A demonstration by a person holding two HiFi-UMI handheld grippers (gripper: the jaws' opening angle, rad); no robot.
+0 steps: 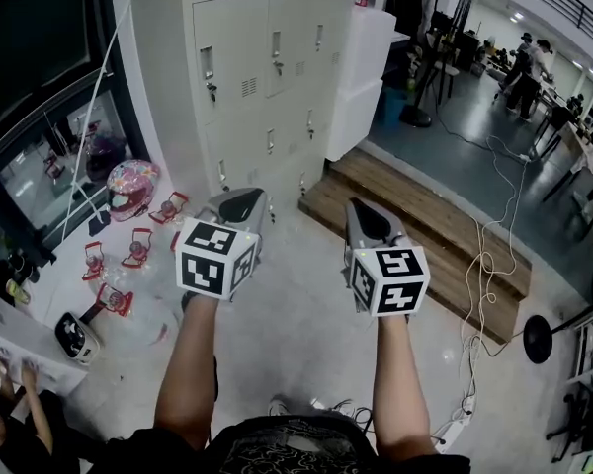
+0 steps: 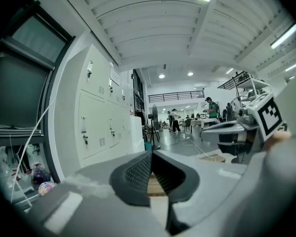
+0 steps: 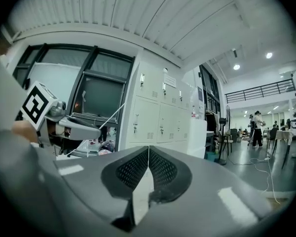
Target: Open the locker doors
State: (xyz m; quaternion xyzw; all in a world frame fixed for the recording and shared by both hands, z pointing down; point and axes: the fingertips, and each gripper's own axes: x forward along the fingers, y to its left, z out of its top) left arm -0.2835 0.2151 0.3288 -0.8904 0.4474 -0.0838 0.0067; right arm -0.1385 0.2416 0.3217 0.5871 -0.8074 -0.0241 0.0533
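The cream metal lockers (image 1: 267, 67) stand ahead of me with all visible doors closed, small handles and keys on them. My left gripper (image 1: 243, 205) and my right gripper (image 1: 368, 221) are held side by side in the air, short of the lockers and above the floor. Both are shut with nothing between the jaws. In the left gripper view the lockers (image 2: 96, 122) lie to the left of the closed tips (image 2: 151, 152). The right gripper view shows the lockers (image 3: 160, 115) straight beyond its closed tips (image 3: 148, 147).
A low wooden platform (image 1: 425, 235) lies right of the lockers, with a white box (image 1: 361, 67) stacked against them. A patterned helmet (image 1: 132, 188) and several red items (image 1: 136, 248) sit on the floor at left. Cables (image 1: 479, 294) trail at right. People stand at the far right (image 1: 524, 62).
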